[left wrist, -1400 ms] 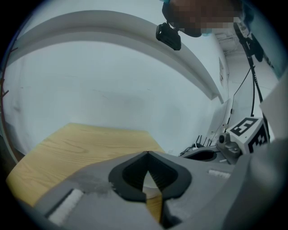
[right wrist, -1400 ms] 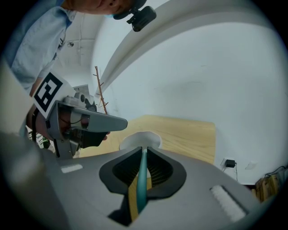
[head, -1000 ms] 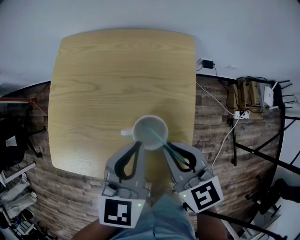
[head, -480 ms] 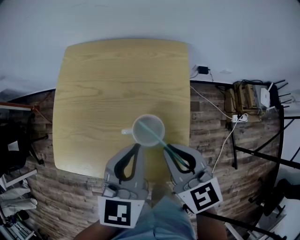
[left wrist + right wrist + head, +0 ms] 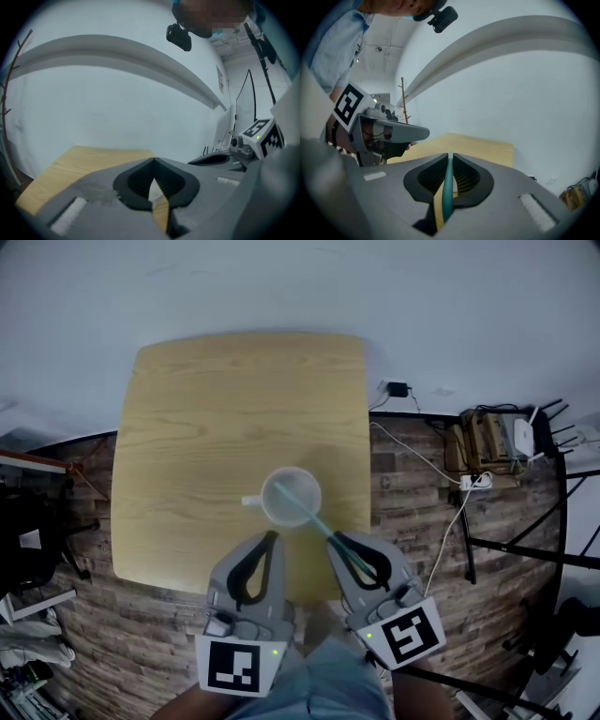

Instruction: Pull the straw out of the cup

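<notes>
Left gripper (image 5: 270,538) sits just on the person's side of the cup (image 5: 266,504), a bit to its left. Its fingers are pressed tip to tip with nothing between them, and it isn't touching the cup. The cup itself is a white mug, upright near the front edge of the wooden tabletop (image 5: 216,418), with its handle sticking out left. The teal straw (image 5: 302,508) has its far end down inside the cup and leans out over the rim on the near-right side. Right gripper (image 5: 332,538) is just near-right of the cup, fingers pinched narrow on the straw's outer end. Further right of the cup, white cables (image 5: 441,465) lie on the floor.
</notes>
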